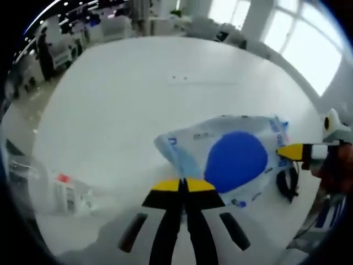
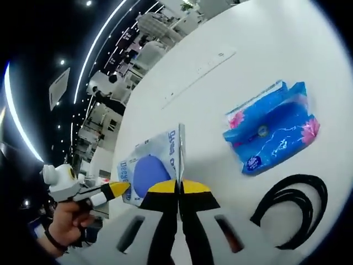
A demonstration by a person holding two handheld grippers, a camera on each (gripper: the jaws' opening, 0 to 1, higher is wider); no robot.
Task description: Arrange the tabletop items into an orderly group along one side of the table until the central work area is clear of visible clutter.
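Left hand-held gripper [image 1: 183, 185]: in the left gripper view its yellow-tipped jaws are pressed together on the near edge of a clear plastic pack [image 1: 226, 160] with a blue disc inside. In the right gripper view the same tool [image 2: 113, 190] comes in from the left, held by a person's hand [image 2: 69, 218], its yellow tip at the pack's left edge.

Right hand-held gripper [image 2: 179, 186]: in the right gripper view its jaws are closed, pinching the right edge of the clear plastic pack [image 2: 151, 168], which stands up thin between them. In the left gripper view it [image 1: 289, 151] enters from the right, with its tip at the pack's far side.

Clear plastic pack: gripped on two opposite edges, over the white surface [image 1: 138, 110]; whether it is lifted off the surface or resting on it cannot be told.

Blue tissue pack [image 2: 273, 135]: lies flat on the surface [image 2: 265, 61], well right of the clear pack, printed with pink flowers.

Black cable [image 2: 292, 212]: coiled loosely, near the tissue pack; also seen partly under the clear pack's corner [image 1: 288, 185] in the left gripper view.

Hard to make out: the print on the clear pack is blurred; a small item with a red top [image 1: 65, 190] at the surface's left edge is unclear.

Room: bright windows [image 1: 300, 41] on one side, ceiling light strips [image 2: 105, 38], and furniture beyond the surface.
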